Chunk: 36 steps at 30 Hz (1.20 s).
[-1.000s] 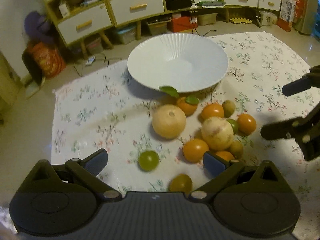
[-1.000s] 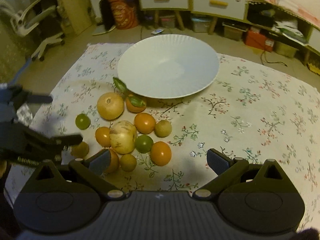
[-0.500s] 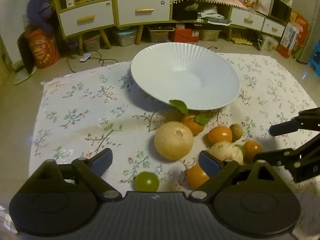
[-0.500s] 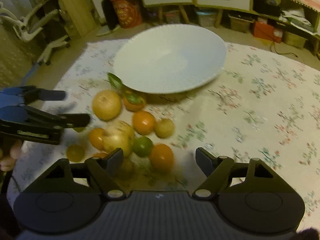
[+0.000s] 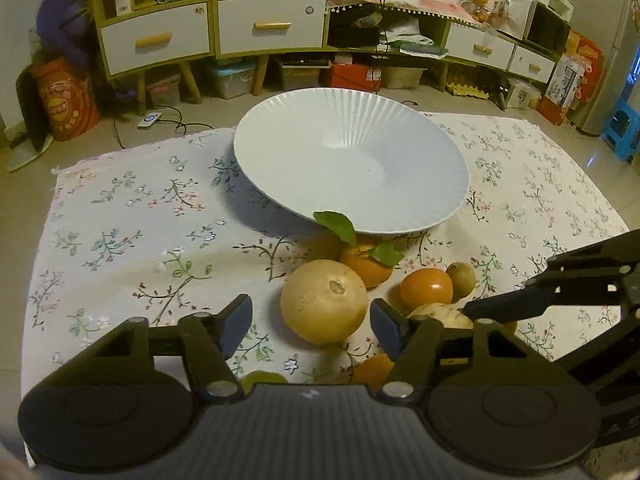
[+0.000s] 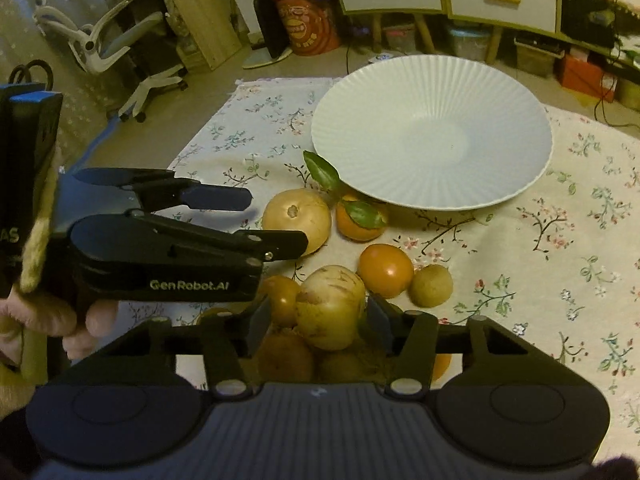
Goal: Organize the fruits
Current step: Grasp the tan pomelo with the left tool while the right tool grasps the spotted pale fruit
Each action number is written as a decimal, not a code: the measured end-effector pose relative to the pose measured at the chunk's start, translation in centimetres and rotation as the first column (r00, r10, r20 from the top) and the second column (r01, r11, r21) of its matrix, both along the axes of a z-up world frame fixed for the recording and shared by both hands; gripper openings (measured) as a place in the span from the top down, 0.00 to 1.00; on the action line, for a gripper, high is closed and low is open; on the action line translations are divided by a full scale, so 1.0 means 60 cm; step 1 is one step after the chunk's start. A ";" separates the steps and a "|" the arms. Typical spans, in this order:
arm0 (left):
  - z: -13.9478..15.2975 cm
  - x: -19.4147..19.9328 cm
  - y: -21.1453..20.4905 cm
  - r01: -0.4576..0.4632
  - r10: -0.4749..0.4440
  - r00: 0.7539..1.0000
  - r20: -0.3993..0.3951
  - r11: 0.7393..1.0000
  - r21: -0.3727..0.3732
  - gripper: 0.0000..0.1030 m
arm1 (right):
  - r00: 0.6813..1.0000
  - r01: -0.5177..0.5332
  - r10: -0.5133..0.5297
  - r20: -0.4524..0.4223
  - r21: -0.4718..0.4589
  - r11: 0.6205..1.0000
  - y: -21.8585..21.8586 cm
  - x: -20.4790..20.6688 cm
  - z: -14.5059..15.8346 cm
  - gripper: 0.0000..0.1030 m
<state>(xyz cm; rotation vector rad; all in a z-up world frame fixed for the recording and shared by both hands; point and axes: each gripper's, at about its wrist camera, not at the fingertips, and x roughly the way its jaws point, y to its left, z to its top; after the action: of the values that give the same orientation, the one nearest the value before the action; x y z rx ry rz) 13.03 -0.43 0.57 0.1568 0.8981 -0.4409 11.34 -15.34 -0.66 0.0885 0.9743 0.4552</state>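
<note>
A wide white plate (image 5: 352, 160) (image 6: 432, 132) rests on the flowered cloth, with a heap of fruit in front of it. My left gripper (image 5: 311, 326) (image 6: 278, 220) is closing with the large round tan fruit (image 5: 324, 306) (image 6: 298, 220) between its pads, and a gap still shows at the left pad. My right gripper (image 6: 319, 320) is closing around a pale yellow fruit (image 6: 332, 306) (image 5: 440, 312), the pads close beside it without a clear press. Its fingers (image 5: 504, 300) reach in from the right in the left wrist view.
A leafy orange (image 5: 366, 266) (image 6: 360, 220), an orange-red fruit (image 5: 426, 288) (image 6: 385, 270) and a small brownish fruit (image 5: 461, 280) (image 6: 432, 285) crowd the pile. A green fruit (image 5: 262, 380) peeks from under my left gripper. Cabinets (image 5: 272, 28) line the back. A hand (image 6: 40, 320) holds the left gripper.
Both grippers have come forward and down onto the fruit pile, and their jaws have narrowed. The tan fruit now sits between the left pads and the pale fruit between the right pads.
</note>
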 end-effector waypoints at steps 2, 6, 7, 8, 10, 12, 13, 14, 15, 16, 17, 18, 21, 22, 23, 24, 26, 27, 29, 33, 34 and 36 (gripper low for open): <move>-0.002 0.000 -0.003 0.005 -0.005 1.000 -0.005 1.000 0.004 0.47 | 1.000 0.003 -0.003 -0.003 -0.001 1.000 0.004 -0.001 0.001 0.56; -0.008 0.005 -0.006 -0.007 0.007 1.000 -0.016 1.000 0.000 0.51 | 1.000 0.013 -0.013 -0.004 -0.008 1.000 0.008 -0.002 0.000 0.58; -0.008 0.007 -0.007 -0.011 0.011 1.000 -0.020 1.000 -0.002 0.51 | 1.000 0.016 -0.016 -0.004 -0.009 1.000 0.008 -0.001 -0.001 0.58; -0.009 0.008 -0.007 -0.015 0.015 1.000 -0.024 1.000 -0.003 0.51 | 1.000 0.019 -0.019 -0.005 -0.010 1.000 0.009 0.000 -0.001 0.58; -0.011 0.010 -0.008 -0.019 0.019 0.999 -0.029 1.000 -0.001 0.52 | 1.000 0.023 -0.023 -0.010 -0.013 1.000 0.010 0.004 -0.003 0.58; -0.014 0.013 -0.011 -0.020 0.020 0.999 -0.036 1.000 0.002 0.52 | 1.000 0.026 -0.026 -0.017 -0.015 1.000 0.012 0.007 -0.006 0.58; -0.015 0.014 -0.011 -0.020 0.020 0.999 -0.038 1.000 0.003 0.52 | 0.999 0.027 -0.027 -0.022 -0.018 0.999 0.013 0.007 -0.007 0.58; -0.017 0.015 -0.012 -0.020 0.020 0.999 -0.040 1.000 0.005 0.52 | 0.999 0.028 -0.028 -0.020 -0.021 0.999 0.014 0.007 -0.008 0.58; -0.018 0.016 -0.012 -0.021 0.021 0.999 -0.041 1.000 0.003 0.53 | 0.999 0.028 -0.029 -0.018 -0.020 0.999 0.014 0.007 -0.008 0.58; -0.018 0.017 -0.013 -0.021 0.022 0.999 -0.043 1.000 0.002 0.54 | 0.999 0.031 -0.031 -0.020 -0.016 0.999 0.012 0.008 -0.008 0.58; -0.018 0.017 -0.012 -0.021 0.021 0.999 -0.043 1.000 0.001 0.55 | 0.999 0.035 -0.035 -0.021 -0.011 0.999 0.011 0.009 -0.008 0.59; -0.018 0.017 -0.012 -0.022 0.022 0.999 -0.041 1.000 0.001 0.56 | 0.999 0.040 -0.040 -0.020 -0.007 0.999 0.010 0.009 -0.008 0.60; -0.016 0.017 -0.012 -0.029 0.029 0.999 -0.043 1.000 0.000 0.56 | 0.999 0.050 -0.050 -0.018 -0.009 0.999 0.009 0.011 -0.008 0.65; -0.017 0.017 -0.012 -0.030 0.030 0.999 -0.043 1.000 0.001 0.56 | 0.998 0.052 -0.052 -0.020 -0.007 0.999 0.009 0.011 -0.008 0.65; -0.016 0.016 -0.012 -0.031 0.031 0.999 -0.044 1.000 0.003 0.56 | 0.998 0.051 -0.052 -0.020 -0.009 0.999 0.009 0.011 -0.008 0.66; -0.015 0.016 -0.012 -0.032 0.032 0.998 -0.046 0.999 0.004 0.57 | 0.999 0.050 -0.050 -0.017 -0.013 0.999 0.010 0.011 -0.008 0.66; -0.013 0.016 -0.012 -0.032 0.032 0.998 -0.050 0.999 0.005 0.57 | 0.999 0.044 -0.045 -0.017 -0.014 0.999 0.011 0.010 -0.006 0.67; -0.012 0.016 -0.011 -0.033 0.033 0.998 -0.050 0.999 0.006 0.57 | 0.999 0.044 -0.044 -0.019 -0.010 0.999 0.010 0.011 -0.006 0.67; -0.011 0.016 -0.012 -0.036 0.036 0.998 -0.048 0.999 0.012 0.57 | 0.999 0.044 -0.044 -0.022 -0.005 0.999 0.009 0.012 -0.005 0.67; -0.008 0.014 -0.012 -0.037 0.038 0.999 -0.039 0.999 0.015 0.57 | 0.999 0.044 -0.044 -0.017 -0.003 0.999 0.010 0.011 -0.003 0.67; -0.006 0.013 -0.011 -0.038 0.039 0.999 -0.037 0.999 0.013 0.57 | 0.999 0.044 -0.044 -0.016 -0.002 0.999 0.010 0.011 -0.001 0.67; -0.003 0.011 -0.009 -0.041 0.041 0.999 -0.033 0.999 0.011 0.57 | 0.999 0.045 -0.045 -0.011 0.001 0.999 0.009 0.011 0.001 0.67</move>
<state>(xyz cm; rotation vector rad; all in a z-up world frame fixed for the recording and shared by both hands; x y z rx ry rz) 13.71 -0.99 0.37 0.1406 0.9347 -0.4016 11.98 -14.80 -0.62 0.1146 0.9811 0.4144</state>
